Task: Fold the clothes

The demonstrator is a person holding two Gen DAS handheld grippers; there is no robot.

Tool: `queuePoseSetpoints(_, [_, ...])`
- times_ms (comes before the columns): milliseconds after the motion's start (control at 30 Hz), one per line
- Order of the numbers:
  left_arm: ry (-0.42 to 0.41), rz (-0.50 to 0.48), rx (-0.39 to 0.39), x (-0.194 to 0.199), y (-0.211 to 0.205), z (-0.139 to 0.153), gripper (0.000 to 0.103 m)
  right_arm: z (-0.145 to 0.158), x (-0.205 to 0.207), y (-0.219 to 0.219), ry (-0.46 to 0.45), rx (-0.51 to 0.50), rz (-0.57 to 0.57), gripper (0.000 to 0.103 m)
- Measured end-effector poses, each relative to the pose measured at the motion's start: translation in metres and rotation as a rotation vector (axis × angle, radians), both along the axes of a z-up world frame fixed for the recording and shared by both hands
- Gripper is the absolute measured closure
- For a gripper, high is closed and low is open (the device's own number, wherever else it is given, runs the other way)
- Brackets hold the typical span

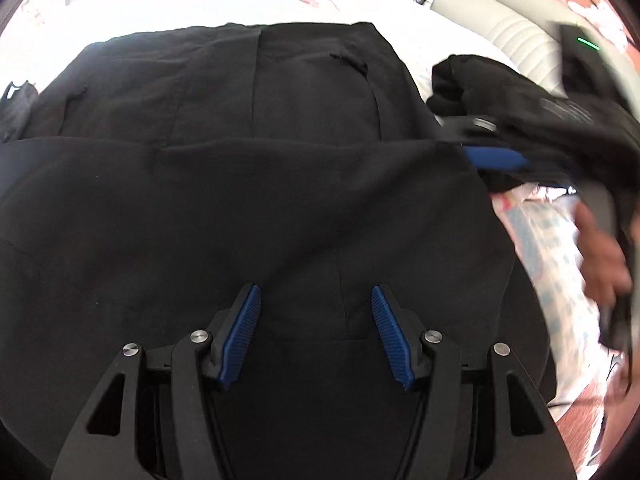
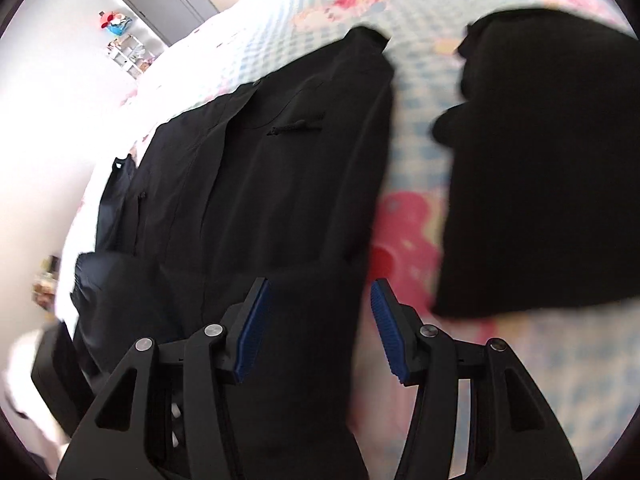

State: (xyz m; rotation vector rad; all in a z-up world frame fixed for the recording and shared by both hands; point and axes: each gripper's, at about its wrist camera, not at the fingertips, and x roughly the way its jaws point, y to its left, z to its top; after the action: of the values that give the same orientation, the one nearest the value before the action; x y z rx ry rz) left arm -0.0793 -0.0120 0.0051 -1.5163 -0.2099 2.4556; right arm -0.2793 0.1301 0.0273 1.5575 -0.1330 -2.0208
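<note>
Small dark item [image 1: 18,108]: at nine o'clock in your left wrist view, a scrap of dark cloth lies beside the garment on the bed; what it is I cannot tell.
Black garment [image 1: 240,184]: spread flat over the middle of the bed, its near part lying doubled over the far part with a straight fold edge running from nine to three o'clock; I judge one fold is laid and the cloth rests free so you can square it.
Left gripper [image 1: 316,336]: at six o'clock, pointing steeply down over the folded layer; its blue pads stand well apart with nothing between them; you hold no cloth here.
Bedsheet [image 2: 416,136]: pale, patterned with checks and pink figures; it shows as a bare strip at twelve o'clock in your right wrist view, parting the garment from the pile.
Right gripper [image 2: 320,332]: at six o'clock in its own view, tilted down over the garment's right edge; jaws parted, empty; in the left view it sits at three o'clock, blurred, at the fold's end.
Dark pile [image 2: 536,168]: at two o'clock, apart from the garment; probably set aside.
</note>
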Motion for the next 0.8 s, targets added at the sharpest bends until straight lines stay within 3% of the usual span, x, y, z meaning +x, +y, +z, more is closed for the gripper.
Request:
queuePoseSetpoints(100, [-0.005,0.020,0.047,-0.001,-0.003,-0.003,0.043,-0.021,-0.017,-0.011,-0.026,0.089,0.017,0.055])
queuePoseSetpoints(167, [-0.015,0.047,0.086,-0.004,-0.010,-0.004,0.047,-0.028,-0.019,-0.010,0.001,0.152,0.019,0.059])
queuePoseSetpoints(200, [-0.022,0.059,0.093,-0.005,-0.013,-0.002,0.055,-0.029,-0.018,-0.007,0.017,0.171,0.016,0.059])
queuePoseSetpoints(300, [-0.032,0.087,0.091,-0.008,-0.024,-0.003,0.059,-0.021,-0.015,0.003,0.095,0.246,0.008,0.063])
queuePoseSetpoints(433, [-0.033,0.121,0.073,-0.010,-0.039,-0.009,0.074,-0.014,-0.014,0.017,0.126,0.265,-0.018,0.063])
queuePoseSetpoints(533, [-0.038,0.142,0.090,-0.004,-0.046,-0.005,0.076,-0.006,-0.006,0.022,0.172,0.255,-0.035,0.064])
queuePoseSetpoints(567, [-0.033,0.146,0.101,-0.001,-0.048,-0.002,0.075,0.004,0.002,0.026,0.192,0.228,-0.042,0.064])
queuePoseSetpoints(633, [-0.001,0.121,0.113,0.005,-0.044,0.009,0.057,0.026,0.020,0.036,0.234,0.171,-0.053,0.063])
queuePoseSetpoints(700, [0.051,0.074,0.079,0.015,-0.032,0.023,0.056,0.046,0.045,0.055,0.252,0.099,-0.048,0.061])
queuePoseSetpoints(800, [0.107,-0.011,0.099,0.027,-0.007,0.035,0.055,0.055,0.084,0.078,0.227,0.049,-0.024,0.057])
